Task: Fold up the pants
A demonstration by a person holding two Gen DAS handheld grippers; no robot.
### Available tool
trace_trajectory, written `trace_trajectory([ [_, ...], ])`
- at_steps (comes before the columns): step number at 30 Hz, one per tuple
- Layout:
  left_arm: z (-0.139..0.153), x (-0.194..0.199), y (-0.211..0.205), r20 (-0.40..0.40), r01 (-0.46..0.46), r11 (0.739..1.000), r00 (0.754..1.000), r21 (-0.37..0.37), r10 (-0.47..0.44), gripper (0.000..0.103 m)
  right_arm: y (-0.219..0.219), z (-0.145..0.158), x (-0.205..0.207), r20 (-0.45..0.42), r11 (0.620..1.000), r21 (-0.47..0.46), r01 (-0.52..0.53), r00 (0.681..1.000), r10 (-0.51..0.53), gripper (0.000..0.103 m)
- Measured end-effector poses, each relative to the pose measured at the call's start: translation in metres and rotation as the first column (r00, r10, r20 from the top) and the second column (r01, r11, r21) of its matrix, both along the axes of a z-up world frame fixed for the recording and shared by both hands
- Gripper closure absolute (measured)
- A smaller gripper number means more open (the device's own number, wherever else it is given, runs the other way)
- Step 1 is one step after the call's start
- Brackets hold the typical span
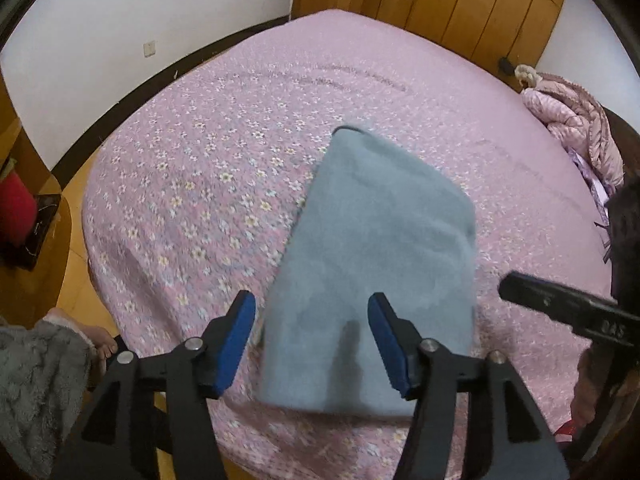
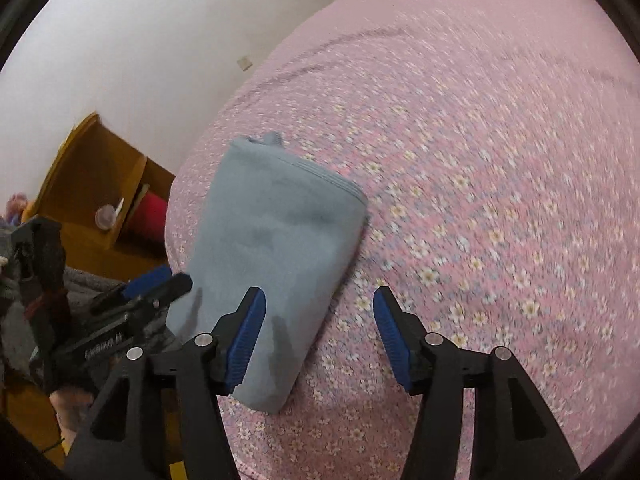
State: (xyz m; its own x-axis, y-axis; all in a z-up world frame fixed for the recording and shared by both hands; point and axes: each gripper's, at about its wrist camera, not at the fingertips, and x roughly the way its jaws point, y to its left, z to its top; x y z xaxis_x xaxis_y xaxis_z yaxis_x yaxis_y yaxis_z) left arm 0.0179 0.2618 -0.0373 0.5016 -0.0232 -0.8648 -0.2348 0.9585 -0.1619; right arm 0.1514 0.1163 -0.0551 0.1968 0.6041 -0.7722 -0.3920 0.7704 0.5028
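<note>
Grey-blue pants [image 1: 372, 256] lie folded into a narrow rectangle on the pink flowered bedspread [image 1: 200, 168], near the bed's front edge. My left gripper [image 1: 312, 312] hovers open over the near end of the pants, nothing between its blue pads. In the right wrist view the pants [image 2: 276, 256] lie left of centre, waistband at the far end. My right gripper [image 2: 320, 308] is open above the bedspread [image 2: 480, 200], its left pad over the pants' near right edge. The left gripper [image 2: 160, 280] shows at the left there; the right gripper's body [image 1: 560, 308] enters the left wrist view from the right.
A pink quilted jacket [image 1: 576, 120] lies at the bed's far right edge. Wooden wardrobes [image 1: 460, 4] stand behind the bed. A wooden shelf unit [image 2: 96, 184] with a red item stands by the white wall to the left. A grey fleece sleeve [image 1: 36, 392] and hand are at lower left.
</note>
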Motion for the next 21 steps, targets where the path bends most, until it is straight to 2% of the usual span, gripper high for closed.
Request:
trace_trajectory([
  [8, -0.015, 0.017, 0.021, -0.054, 0.001, 0.996, 0.999, -0.095, -0.006, 0.041, 0.013, -0.012, 0.001, -0.049, 0.999, 0.008, -0.046, 0.998, 0.046, 0.045],
  [17, -0.023, 0.030, 0.019, -0.064, 0.035, 0.994, 0.997, -0.103, -0.042, 0.037, 0.030, -0.037, 0.003, -0.134, 0.998, 0.019, -0.065, 0.989, 0.067, 0.045],
  [21, -0.027, 0.033, 0.019, -0.060, 0.036, 0.994, 0.997, -0.102, -0.042, 0.035, 0.026, -0.047, 0.004, -0.165, 0.997, 0.068, -0.045, 0.985, 0.056, 0.043],
])
